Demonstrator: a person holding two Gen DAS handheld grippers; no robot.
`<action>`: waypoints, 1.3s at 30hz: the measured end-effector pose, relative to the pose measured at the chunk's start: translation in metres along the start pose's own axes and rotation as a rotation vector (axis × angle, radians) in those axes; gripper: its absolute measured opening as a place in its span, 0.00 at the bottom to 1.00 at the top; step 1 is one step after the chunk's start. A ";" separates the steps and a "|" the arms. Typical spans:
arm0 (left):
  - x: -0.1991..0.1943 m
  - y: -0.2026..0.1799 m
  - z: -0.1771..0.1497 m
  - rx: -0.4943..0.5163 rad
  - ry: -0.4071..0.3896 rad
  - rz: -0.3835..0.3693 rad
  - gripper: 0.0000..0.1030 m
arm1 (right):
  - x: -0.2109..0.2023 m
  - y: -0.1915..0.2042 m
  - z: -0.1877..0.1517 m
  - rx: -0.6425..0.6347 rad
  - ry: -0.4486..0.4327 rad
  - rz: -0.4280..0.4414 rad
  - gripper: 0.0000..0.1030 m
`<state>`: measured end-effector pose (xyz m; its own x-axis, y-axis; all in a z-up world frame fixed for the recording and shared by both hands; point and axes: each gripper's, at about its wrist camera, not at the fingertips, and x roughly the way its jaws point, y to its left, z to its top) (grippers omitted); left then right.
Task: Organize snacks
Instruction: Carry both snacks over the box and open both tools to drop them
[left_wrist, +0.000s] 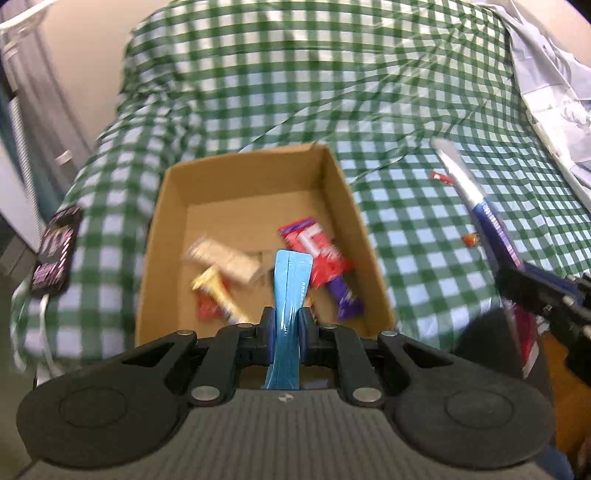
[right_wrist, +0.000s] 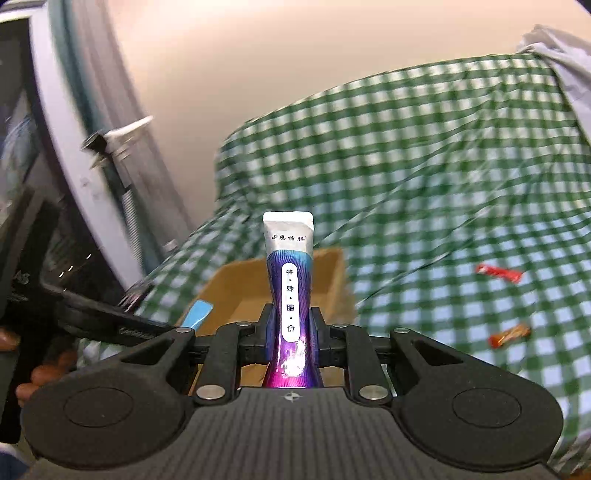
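snacks: left gripper (left_wrist: 285, 325) clamps blue sachet (left_wrist: 290, 291) above box (left_wrist: 255, 166) at cloth's near edge; right gripper (right_wrist: 291, 332) clamps purple sachet (right_wrist: 290, 291). light, soft, slick foil; pinch mid-body. two candies (right_wrist: 498, 273) loose on cloth (right_wrist: 443, 166).

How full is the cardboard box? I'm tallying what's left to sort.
Partly filled: the cardboard box holds a handful of wrapped snacks with bare floor showing between them.

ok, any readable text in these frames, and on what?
"中思特膳": silver top of the purple sachet in the right gripper.
"特·殊·膳·食": white label on the same sachet.
Blue sachet in the left gripper: print too small.
Snacks in the cardboard box: blurred, unreadable.
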<state>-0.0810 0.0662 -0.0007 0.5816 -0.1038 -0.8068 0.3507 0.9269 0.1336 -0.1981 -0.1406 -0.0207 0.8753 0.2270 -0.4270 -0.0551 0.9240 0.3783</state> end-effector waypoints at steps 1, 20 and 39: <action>-0.006 0.004 -0.009 -0.006 -0.004 0.004 0.13 | -0.003 0.010 -0.007 -0.014 0.011 0.008 0.19; -0.043 0.022 -0.059 -0.040 -0.070 -0.023 0.13 | -0.027 0.080 -0.041 -0.145 0.058 0.000 0.19; -0.028 0.024 -0.058 -0.057 -0.037 -0.031 0.13 | -0.014 0.079 -0.044 -0.147 0.109 0.001 0.19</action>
<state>-0.1318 0.1121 -0.0086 0.5981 -0.1448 -0.7882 0.3271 0.9420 0.0751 -0.2356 -0.0569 -0.0209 0.8187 0.2521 -0.5160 -0.1320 0.9570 0.2582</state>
